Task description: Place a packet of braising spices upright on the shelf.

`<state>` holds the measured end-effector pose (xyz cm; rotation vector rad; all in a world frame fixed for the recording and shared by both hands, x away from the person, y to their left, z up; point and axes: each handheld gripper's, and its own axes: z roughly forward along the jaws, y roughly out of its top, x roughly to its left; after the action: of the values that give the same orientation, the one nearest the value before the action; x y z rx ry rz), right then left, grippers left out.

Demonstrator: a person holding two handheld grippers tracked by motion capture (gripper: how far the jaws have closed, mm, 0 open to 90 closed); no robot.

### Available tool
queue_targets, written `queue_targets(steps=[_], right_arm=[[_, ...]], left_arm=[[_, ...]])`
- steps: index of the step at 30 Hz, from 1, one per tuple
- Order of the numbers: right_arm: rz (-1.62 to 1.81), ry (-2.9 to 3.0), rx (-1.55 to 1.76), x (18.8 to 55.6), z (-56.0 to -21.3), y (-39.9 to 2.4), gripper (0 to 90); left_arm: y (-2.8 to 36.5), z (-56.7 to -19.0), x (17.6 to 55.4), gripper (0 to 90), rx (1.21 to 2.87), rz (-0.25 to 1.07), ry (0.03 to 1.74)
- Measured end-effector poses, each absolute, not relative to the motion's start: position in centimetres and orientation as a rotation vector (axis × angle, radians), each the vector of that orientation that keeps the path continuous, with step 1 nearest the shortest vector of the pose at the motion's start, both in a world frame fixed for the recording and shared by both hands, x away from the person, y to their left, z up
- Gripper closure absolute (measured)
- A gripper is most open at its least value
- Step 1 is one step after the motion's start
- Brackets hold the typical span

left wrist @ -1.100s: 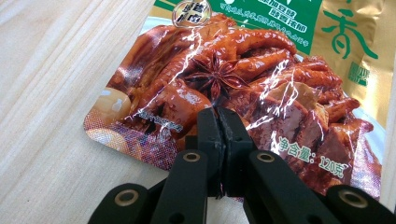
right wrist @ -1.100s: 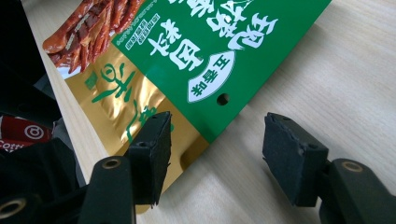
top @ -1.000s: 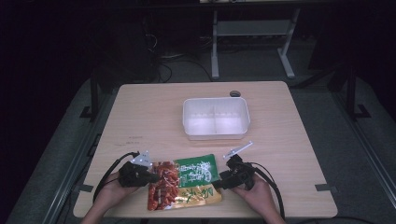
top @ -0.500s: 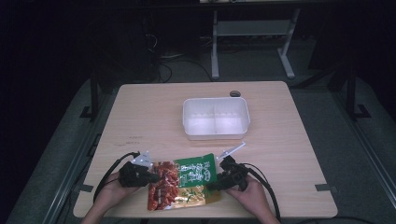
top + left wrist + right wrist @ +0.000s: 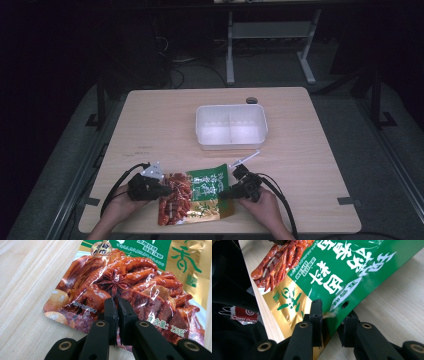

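Both tongs meet on the snack pouch [image 5: 196, 196] at the near edge of the bench [image 5: 165, 120]. We keep our left tongs [image 5: 115, 299] pinched tight on its red, left end. Our right tongs [image 5: 332, 312] have just been closing, with the green edge between the jaws, still gapped, where earlier they stood off wide. So we judge both ends nearly secured for lifting toward the white tray [image 5: 231, 126] beyond.
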<state>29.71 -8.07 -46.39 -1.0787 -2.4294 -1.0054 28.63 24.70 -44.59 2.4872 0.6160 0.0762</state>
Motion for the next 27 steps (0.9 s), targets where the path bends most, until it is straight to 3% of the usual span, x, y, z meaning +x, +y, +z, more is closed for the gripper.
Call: queue_targets(steps=[9, 20, 27], right_arm=[[-1.023, -2.404, -1.081, 29.9, -46.5, -8.2, 85.1], [-1.076, -2.378, -1.079, 29.9, -45.5, -9.0, 88.8], [-1.098, -2.376, -1.077, 30.2, -43.9, -10.0, 89.6]], left_arm=[[24.7, -44.5, 28.6, 83.1, 2.482, 0.080, 0.618], [25.3, -43.8, 28.5, 78.5, 2.432, 0.120, 0.635], [25.8, -43.5, 28.6, 66.8, 2.403, 0.160, 0.676]])
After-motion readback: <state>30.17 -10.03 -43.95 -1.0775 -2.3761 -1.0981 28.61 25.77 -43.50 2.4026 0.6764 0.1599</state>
